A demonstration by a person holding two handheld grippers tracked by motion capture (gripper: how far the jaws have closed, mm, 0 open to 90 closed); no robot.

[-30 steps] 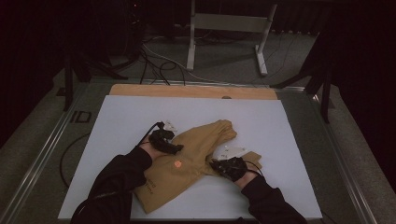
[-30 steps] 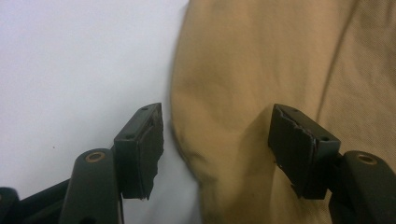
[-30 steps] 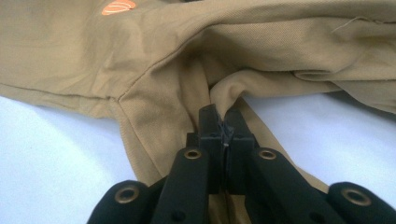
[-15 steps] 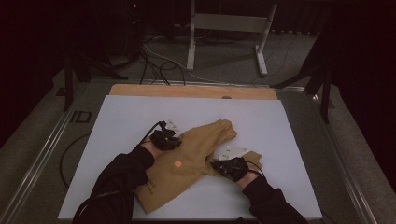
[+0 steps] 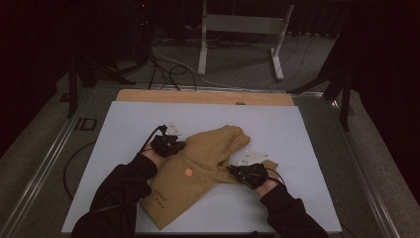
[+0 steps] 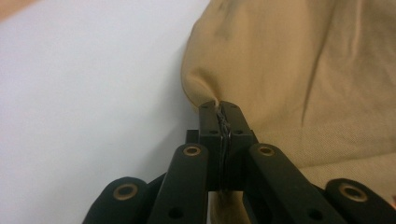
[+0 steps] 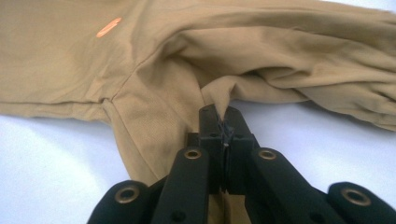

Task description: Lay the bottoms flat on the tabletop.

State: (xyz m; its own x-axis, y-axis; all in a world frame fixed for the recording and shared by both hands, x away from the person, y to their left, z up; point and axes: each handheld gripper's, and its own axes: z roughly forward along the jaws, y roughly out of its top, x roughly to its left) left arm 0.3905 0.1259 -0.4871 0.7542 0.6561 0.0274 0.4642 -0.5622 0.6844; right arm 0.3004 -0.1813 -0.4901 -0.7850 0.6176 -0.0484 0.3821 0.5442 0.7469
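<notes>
Both the left gripper [image 6: 219, 109] and right gripper [image 7: 219, 116] have jaws pinched tight on the tan garment [image 5: 198, 171], the left's having just closed.

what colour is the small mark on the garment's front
Orange, on the tan garment; the mark shows best in the right gripper view.

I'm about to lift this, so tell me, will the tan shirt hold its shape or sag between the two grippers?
Probably sag: the tan shirt lies wrinkled and folded, puckering where the left gripper and right gripper pinch it. It looks thin, so likely light. The grip should hold.
</notes>
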